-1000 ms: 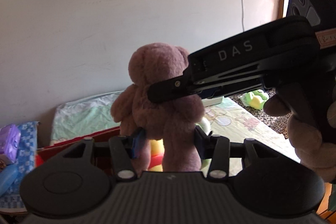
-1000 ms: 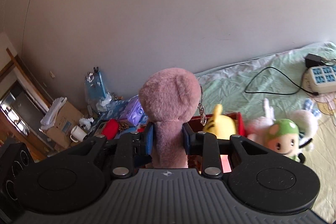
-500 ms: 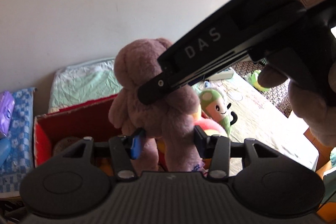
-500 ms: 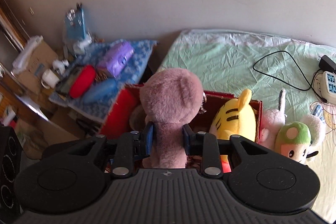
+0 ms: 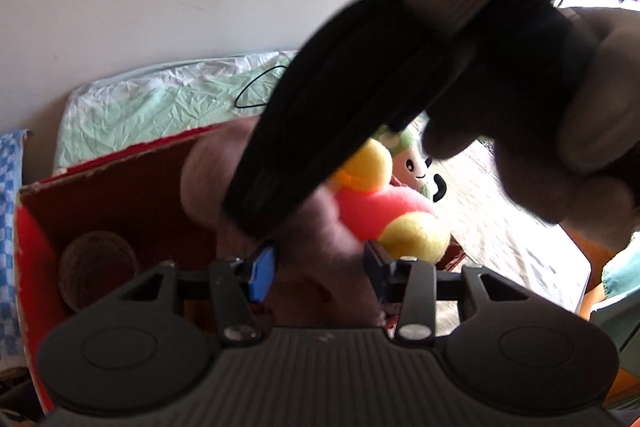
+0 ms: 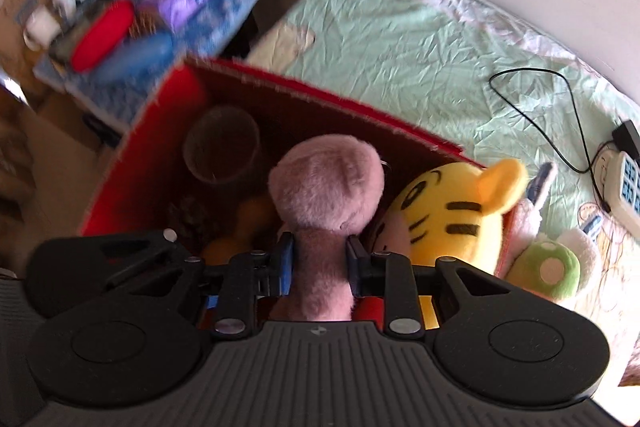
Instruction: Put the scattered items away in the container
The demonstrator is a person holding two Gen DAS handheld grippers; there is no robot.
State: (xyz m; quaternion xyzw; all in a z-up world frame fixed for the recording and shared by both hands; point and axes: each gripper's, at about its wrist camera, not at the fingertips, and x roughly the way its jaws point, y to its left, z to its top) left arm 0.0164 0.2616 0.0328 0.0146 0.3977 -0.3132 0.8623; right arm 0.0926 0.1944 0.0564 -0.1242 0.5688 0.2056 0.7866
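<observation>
both grippers, left gripper (image 5: 316, 267) and right gripper (image 6: 318, 259), its jaws just tightening, pinch the pink teddy bear (image 6: 326, 187) above the red box (image 6: 328, 93); uneven release could snag it on the yellow tiger plush (image 6: 456, 211).

The mauve plush bear (image 6: 326, 187) hangs upright over the open red cardboard box (image 6: 160, 115). A yellow striped tiger plush (image 6: 456, 215) leans at the box's right end.

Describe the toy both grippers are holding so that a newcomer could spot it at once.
Find the red box at the edge of the green bedsheet. Above its opening, the right gripper and the left gripper clamp a plush bear. It is dusty pink and plain, unlike the striped yellow tiger beside it.
</observation>
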